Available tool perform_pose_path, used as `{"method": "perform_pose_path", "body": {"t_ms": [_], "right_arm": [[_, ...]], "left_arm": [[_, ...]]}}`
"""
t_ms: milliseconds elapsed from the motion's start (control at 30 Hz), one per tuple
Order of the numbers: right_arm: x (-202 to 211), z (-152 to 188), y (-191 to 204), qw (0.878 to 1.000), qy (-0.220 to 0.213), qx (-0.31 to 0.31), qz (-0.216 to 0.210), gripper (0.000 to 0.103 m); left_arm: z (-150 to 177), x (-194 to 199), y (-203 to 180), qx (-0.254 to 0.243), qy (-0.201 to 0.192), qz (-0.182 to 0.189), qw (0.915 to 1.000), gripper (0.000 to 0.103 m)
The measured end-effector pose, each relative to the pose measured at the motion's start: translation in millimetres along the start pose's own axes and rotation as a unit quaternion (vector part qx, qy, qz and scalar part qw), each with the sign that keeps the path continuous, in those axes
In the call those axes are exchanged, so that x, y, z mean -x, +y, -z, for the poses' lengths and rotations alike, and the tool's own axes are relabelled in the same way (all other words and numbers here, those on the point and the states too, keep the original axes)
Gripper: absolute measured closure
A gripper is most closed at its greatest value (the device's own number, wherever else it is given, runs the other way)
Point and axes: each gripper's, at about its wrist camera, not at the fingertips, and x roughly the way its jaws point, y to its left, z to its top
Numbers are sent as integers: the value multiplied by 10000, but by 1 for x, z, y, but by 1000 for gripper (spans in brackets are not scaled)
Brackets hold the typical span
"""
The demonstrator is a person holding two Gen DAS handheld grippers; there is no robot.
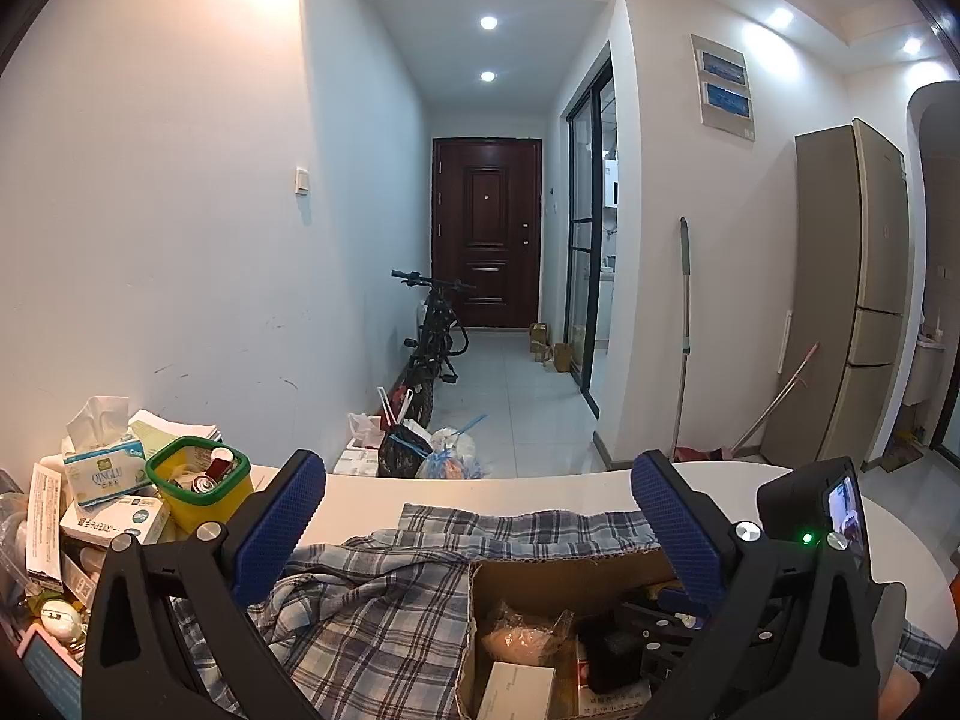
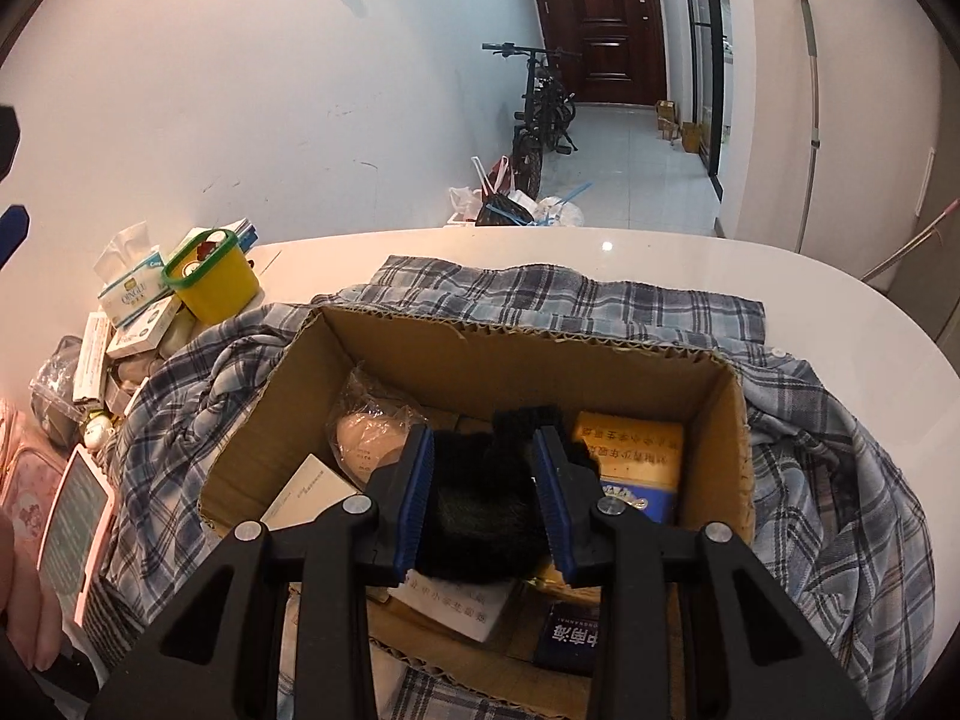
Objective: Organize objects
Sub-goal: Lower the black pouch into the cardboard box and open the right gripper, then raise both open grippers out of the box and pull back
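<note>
An open cardboard box [image 2: 540, 354] rests on a blue plaid cloth [image 2: 840, 480] on the white table [image 2: 870, 306]. My right gripper [image 2: 486, 492] is shut on a black fuzzy object [image 2: 480, 504], held just inside the box. Under it lie a bagged pink item [image 2: 366, 432], a yellow-and-blue book [image 2: 636, 462], a white booklet [image 2: 456, 600] and a dark packet [image 2: 570, 636]. My left gripper [image 1: 474, 516] stands open over the cloth [image 1: 360, 618] and the box [image 1: 528, 576], with nothing between its fingers. The right gripper [image 1: 654, 642] shows in the left wrist view, low inside the box.
A yellow tub with a green rim [image 2: 210, 282], a tissue box [image 2: 129, 288] and several small cartons [image 2: 144, 330] crowd the table's left side. A pink-framed tablet [image 2: 78, 516] lies by a hand [image 2: 24, 612]. Beyond the table stand a bicycle [image 1: 432, 336], rubbish bags [image 1: 420, 450] and a fridge [image 1: 852, 288].
</note>
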Motion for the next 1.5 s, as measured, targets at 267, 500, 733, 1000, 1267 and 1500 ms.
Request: {"method": "perform_pose_path", "body": {"t_ms": [267,500,733,1000,1267,1500], "right_arm": [[28,-11,-9,9987,-453,-194,115,64],[83,-21,-8,9910,-1290,-238,281,61],[142,-20,4,9760,-2143,-140,350,48],[189,-9,32,9525,-2981,255,573,5],[208,0,53,9255,-3628,572,927,1],[203,-5,44,9337,-3518,300,593,1]], "left_arm": [[-2,8,5,83,-132,-32,9999,0],[-13,34,11,144,-492,-70,9987,0],[-24,75,15,207,-999,-58,9948,0],[-29,113,16,242,-1420,-126,9895,0],[-33,129,18,274,-1621,-57,9864,0],[-32,137,23,369,-1661,-20,9854,0]]}}
